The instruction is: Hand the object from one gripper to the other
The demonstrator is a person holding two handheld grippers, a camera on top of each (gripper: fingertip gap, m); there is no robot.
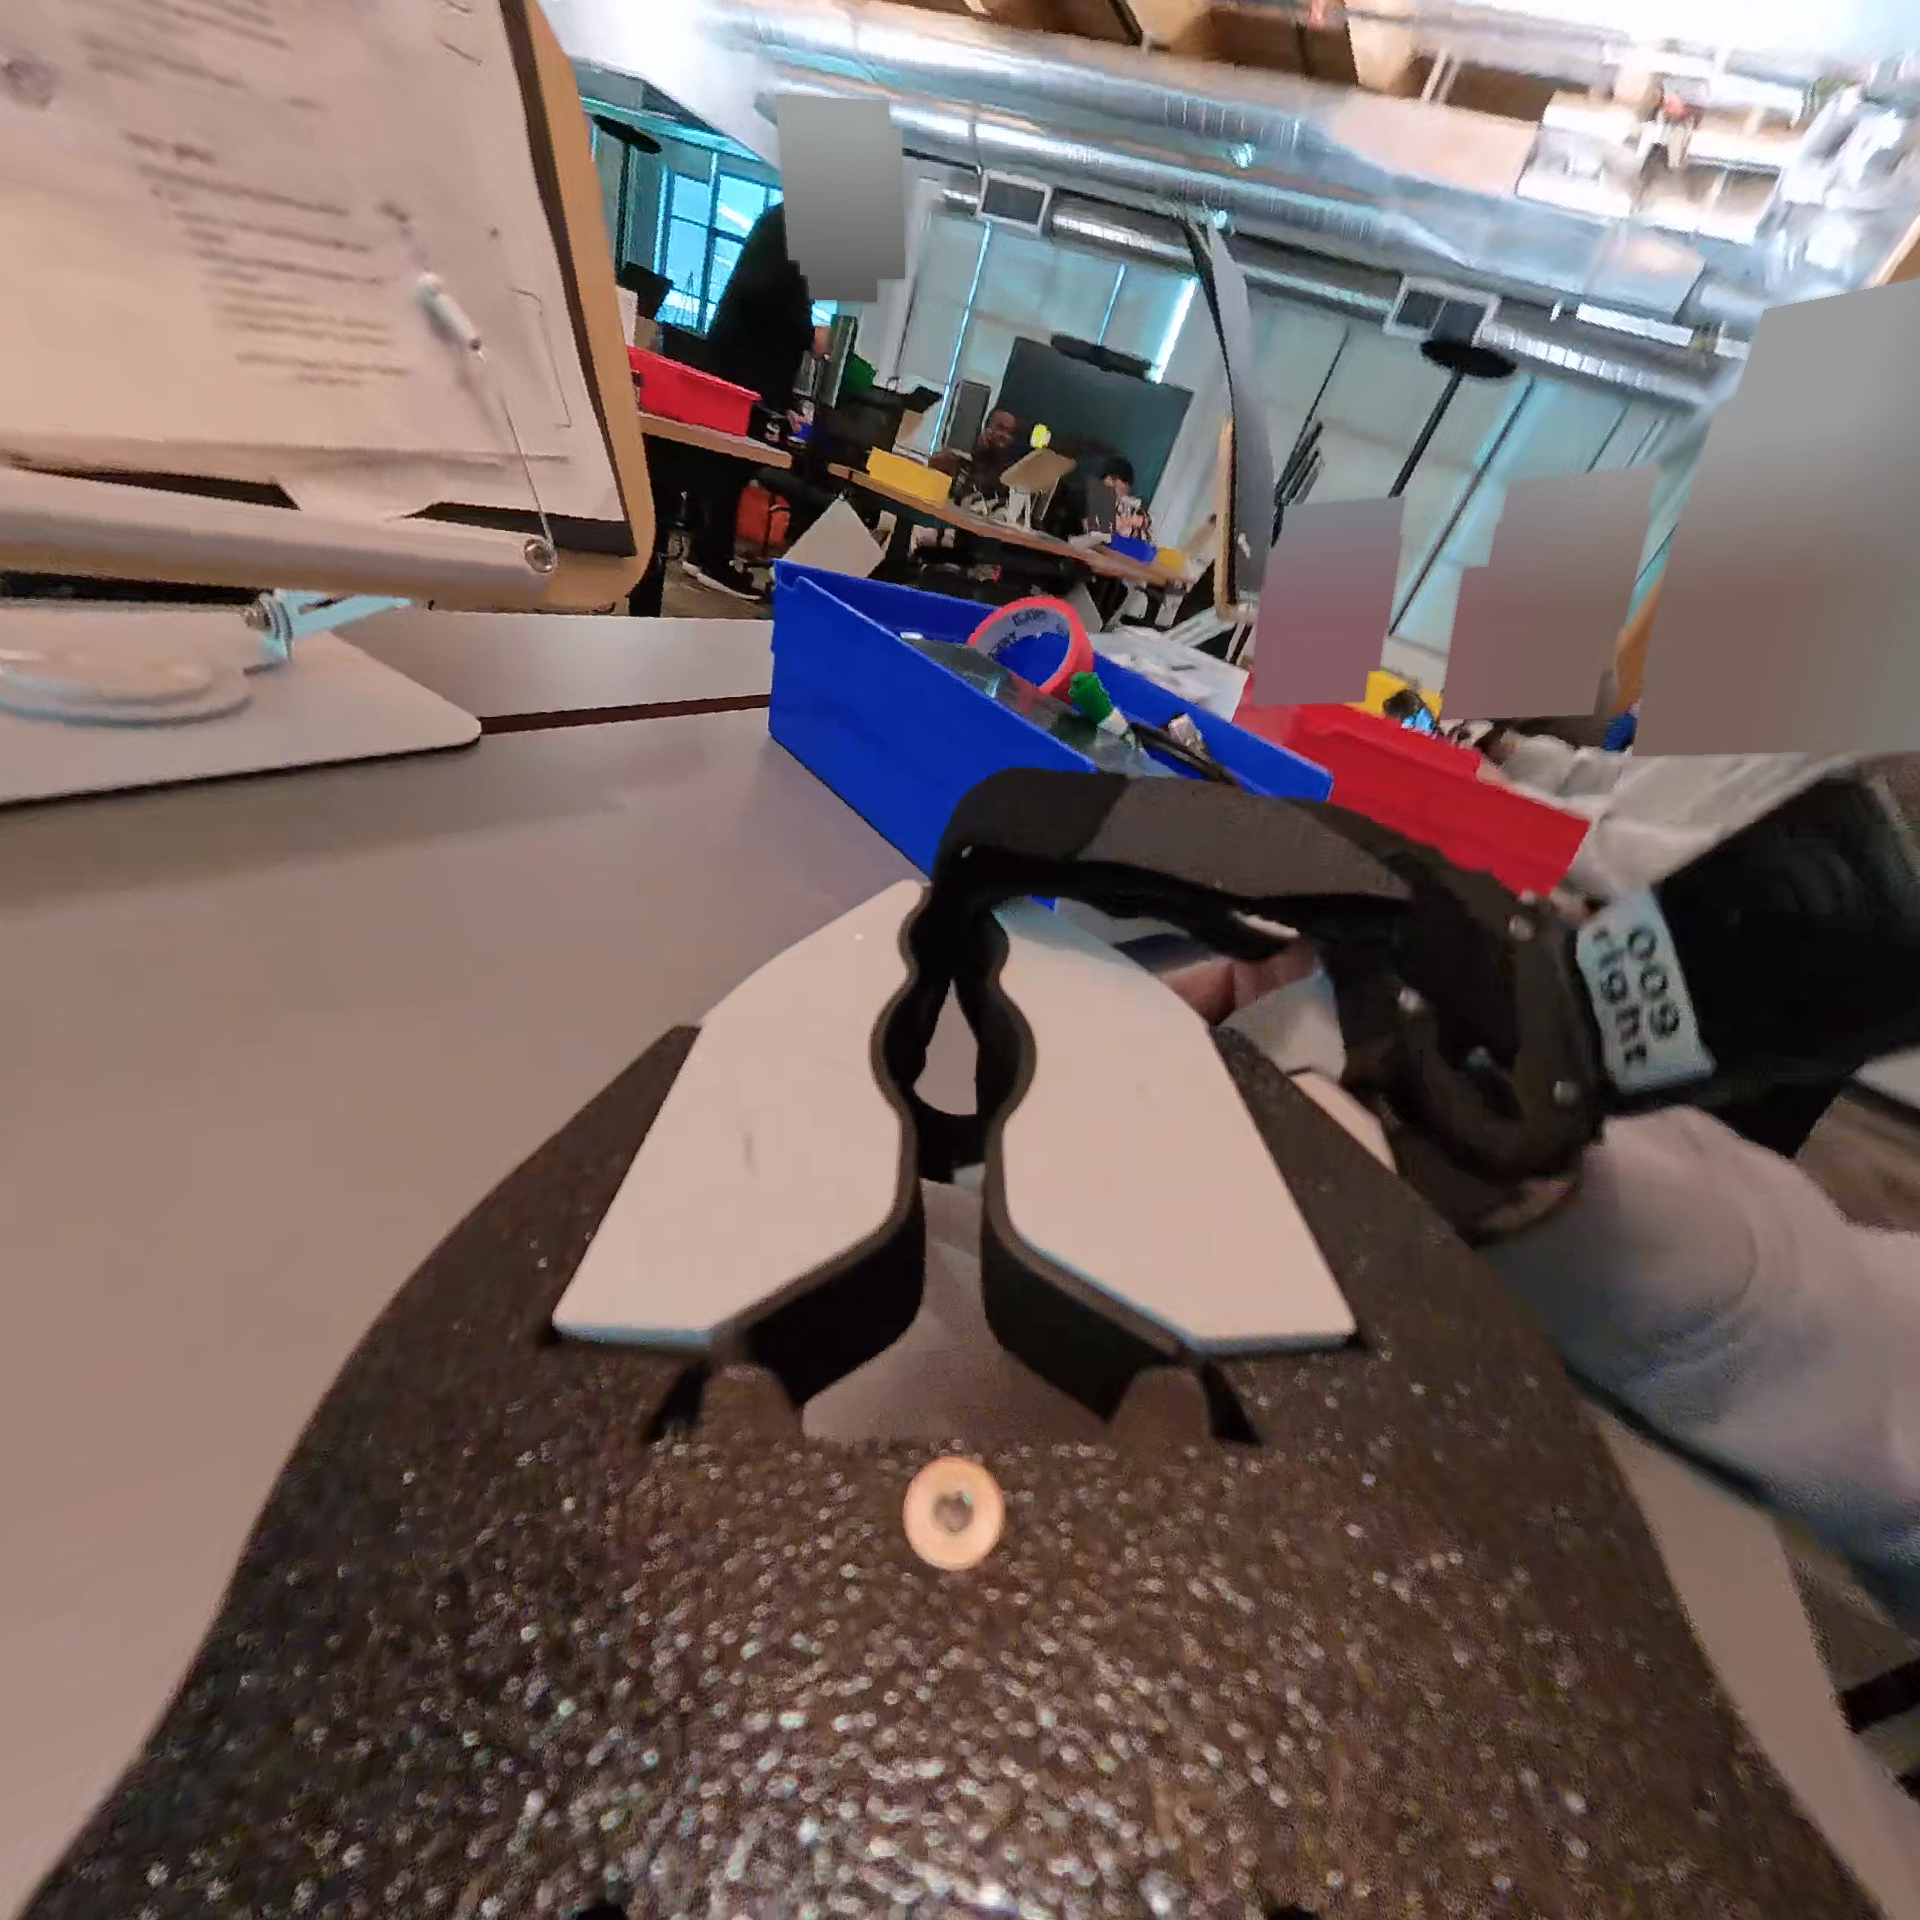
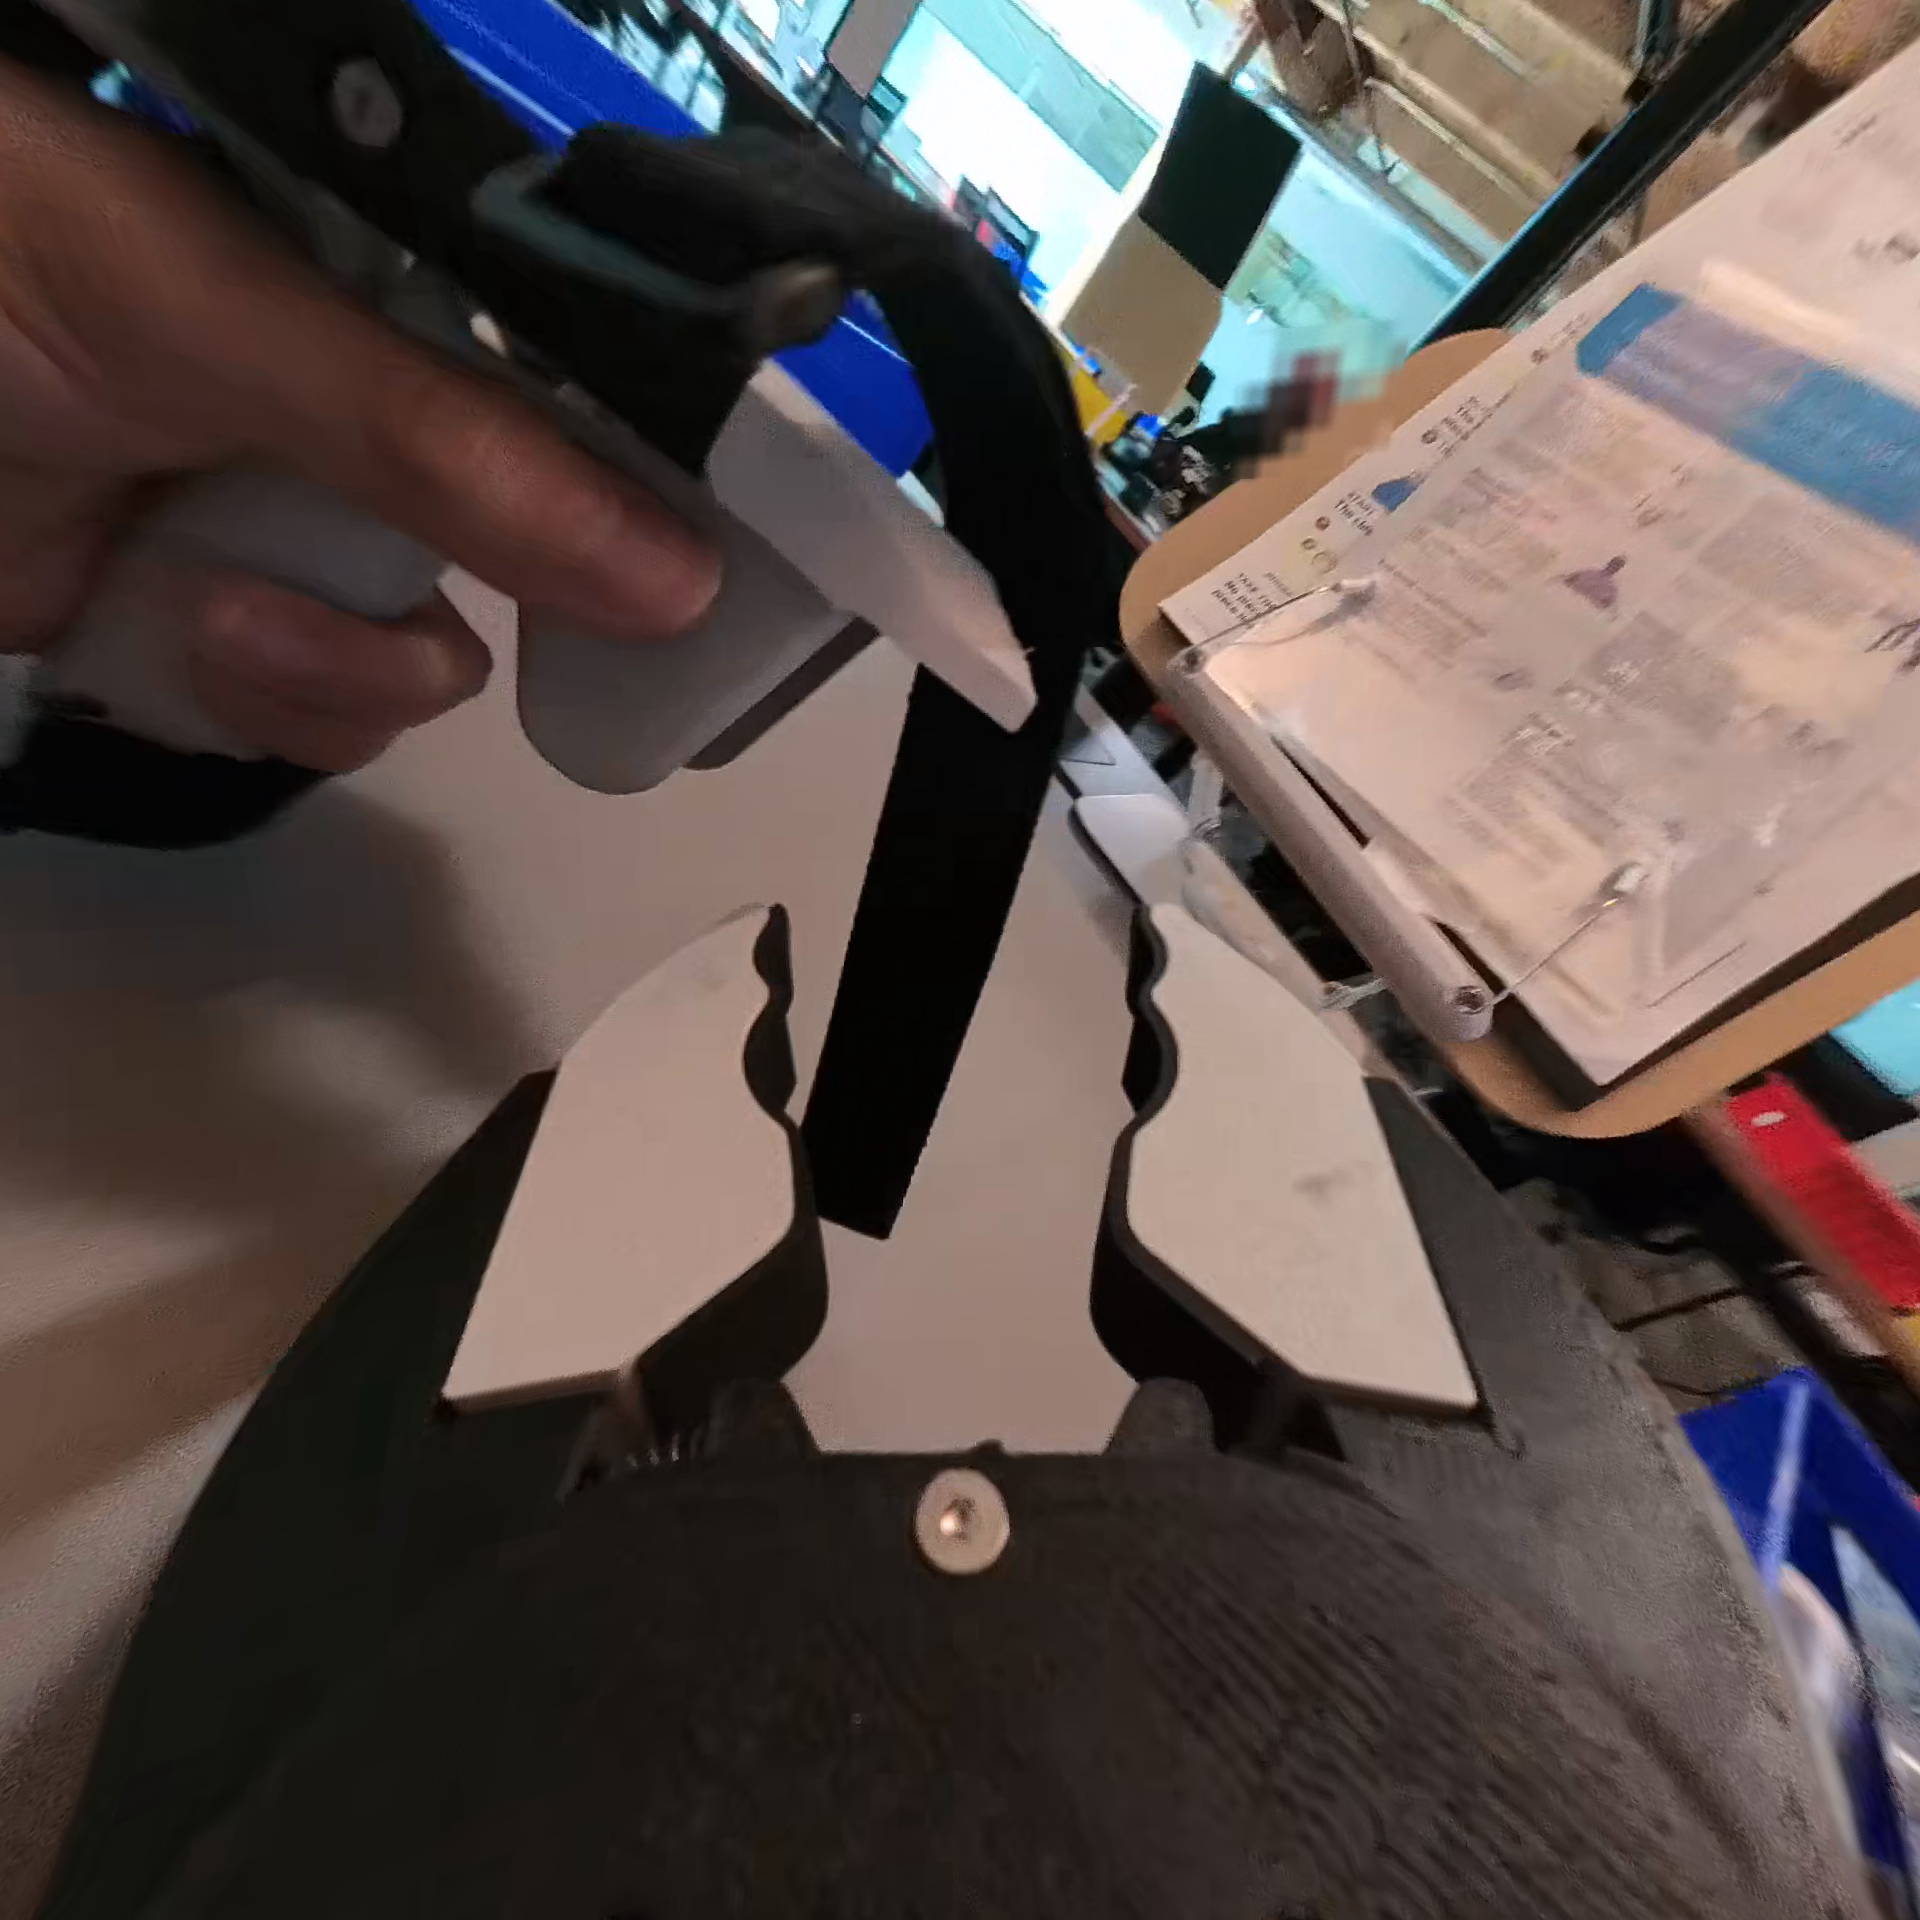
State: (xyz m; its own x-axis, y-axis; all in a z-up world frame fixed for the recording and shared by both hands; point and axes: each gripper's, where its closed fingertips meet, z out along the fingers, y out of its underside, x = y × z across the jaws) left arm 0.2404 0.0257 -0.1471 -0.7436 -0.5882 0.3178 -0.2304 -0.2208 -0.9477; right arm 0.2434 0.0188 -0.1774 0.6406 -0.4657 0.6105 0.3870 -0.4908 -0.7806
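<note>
Right claw (image 2: 961, 1049) is spread around the black strap's (image 2: 914, 997) free end, its length running toward the clenched left claw (image 1: 954, 997).

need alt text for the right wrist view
A flat black fabric strap hangs between the open white fingers of the right gripper, pinched higher up by the left gripper in a person's hand. A tilted paper-holding document stand sits to the right.

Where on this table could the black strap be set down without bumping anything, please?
The grey table is bare between the document stand and the left gripper holding the black strap. It is crowded further right: the blue bin, the red bin and the right gripper.
</note>
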